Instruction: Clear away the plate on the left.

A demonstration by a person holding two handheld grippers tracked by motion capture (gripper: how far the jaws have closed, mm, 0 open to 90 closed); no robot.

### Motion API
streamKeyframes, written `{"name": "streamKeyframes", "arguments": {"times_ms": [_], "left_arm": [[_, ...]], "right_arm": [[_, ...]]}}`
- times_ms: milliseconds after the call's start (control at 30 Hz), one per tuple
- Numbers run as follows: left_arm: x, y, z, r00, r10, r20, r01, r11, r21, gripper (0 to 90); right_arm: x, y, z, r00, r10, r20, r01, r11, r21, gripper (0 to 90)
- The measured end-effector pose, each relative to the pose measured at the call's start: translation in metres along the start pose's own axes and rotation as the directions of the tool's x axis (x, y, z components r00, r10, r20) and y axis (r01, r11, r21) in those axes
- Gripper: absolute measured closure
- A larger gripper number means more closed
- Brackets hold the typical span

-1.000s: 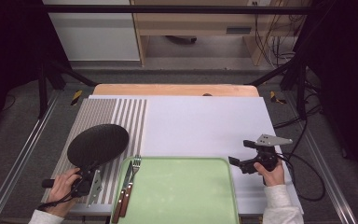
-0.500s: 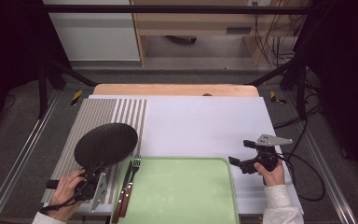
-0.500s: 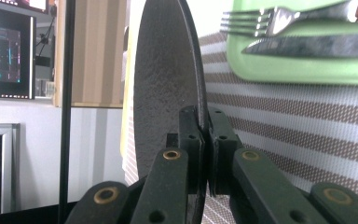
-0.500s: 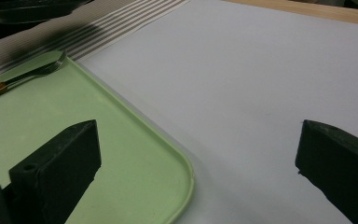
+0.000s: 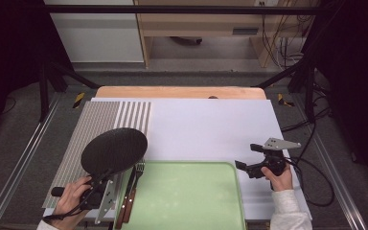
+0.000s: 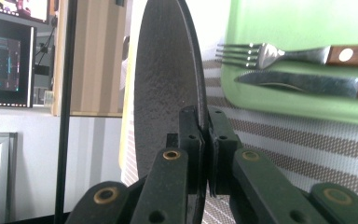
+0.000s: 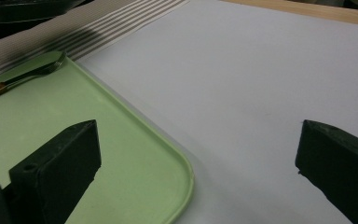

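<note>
White tabletop (image 5: 211, 129): one black plate (image 5: 114, 150), one fork (image 5: 138, 168), one knife (image 5: 127, 184), one green tray (image 5: 187, 201).

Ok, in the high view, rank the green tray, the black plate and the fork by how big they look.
1. green tray, clearly the largest.
2. black plate, lifted nearer the camera in the left gripper, so it may look bigger than it is.
3. fork, thin and smallest.

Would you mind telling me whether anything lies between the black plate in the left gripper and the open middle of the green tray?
Yes: the fork and knife lie along the green tray's left edge, right beside the black plate clamped in the left gripper.
</note>
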State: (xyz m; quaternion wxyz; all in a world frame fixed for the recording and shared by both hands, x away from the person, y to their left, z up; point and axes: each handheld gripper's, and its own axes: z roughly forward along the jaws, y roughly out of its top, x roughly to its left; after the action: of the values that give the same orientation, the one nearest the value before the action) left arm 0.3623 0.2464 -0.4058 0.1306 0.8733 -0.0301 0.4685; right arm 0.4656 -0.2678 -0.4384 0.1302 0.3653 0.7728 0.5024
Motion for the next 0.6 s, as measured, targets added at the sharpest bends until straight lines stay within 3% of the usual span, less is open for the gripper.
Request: {"name": "streamKeyframes", "arguments": {"times_ms": [600], "left_arm": [[-0.003, 0.049, -0.012, 0.9989, 0.03, 0.036, -0.026, 0.9947, -0.099, 86.4]], "right_arm": [[0.0, 0.0, 0.0, 1.0, 0.001, 0.0, -0.001, 1.0, -0.001, 0.5]]}}
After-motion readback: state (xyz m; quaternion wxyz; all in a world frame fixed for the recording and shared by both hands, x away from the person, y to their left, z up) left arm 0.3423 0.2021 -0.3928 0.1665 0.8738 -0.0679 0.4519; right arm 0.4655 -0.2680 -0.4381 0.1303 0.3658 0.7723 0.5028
